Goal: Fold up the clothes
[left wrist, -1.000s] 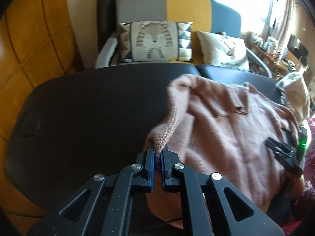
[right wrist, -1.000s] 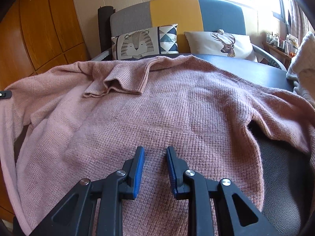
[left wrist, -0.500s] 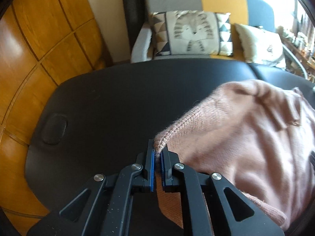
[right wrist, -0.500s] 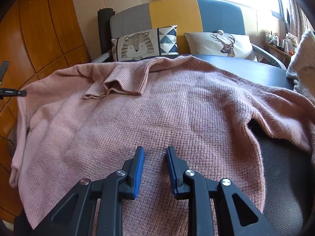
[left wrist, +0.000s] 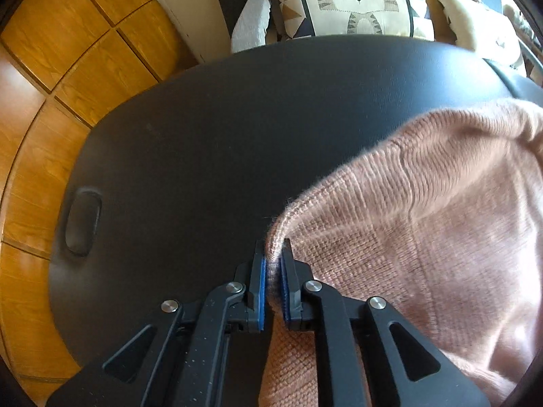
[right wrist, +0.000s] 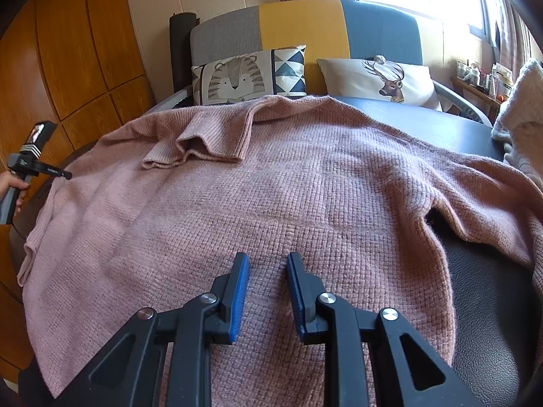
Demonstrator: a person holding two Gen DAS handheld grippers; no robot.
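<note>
Pink sweater [right wrist: 288, 196]: lying spread across the black table [left wrist: 203, 135], filling mid-frame. My left claw [left wrist: 271, 261] is pinching its edge; my right claw [right wrist: 268, 271] is hovering open above it.

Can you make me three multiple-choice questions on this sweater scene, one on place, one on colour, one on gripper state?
1. Where does the sweater lie?
A. on the dark tabletop
B. on the sofa
C. on the floor

2. What colour is the sweater?
A. grey
B. dusty pink
C. yellow

3. What is the right gripper doing?
A. clamping a cushion
B. clamping the collar
C. open above the knit

Answers:
1 A: the sweater is spread over the dark tabletop.
2 B: its knit is dusty pink in both views.
3 C: the right gripper has its jaws apart, while the left gripper pinches a sweater edge.
</note>
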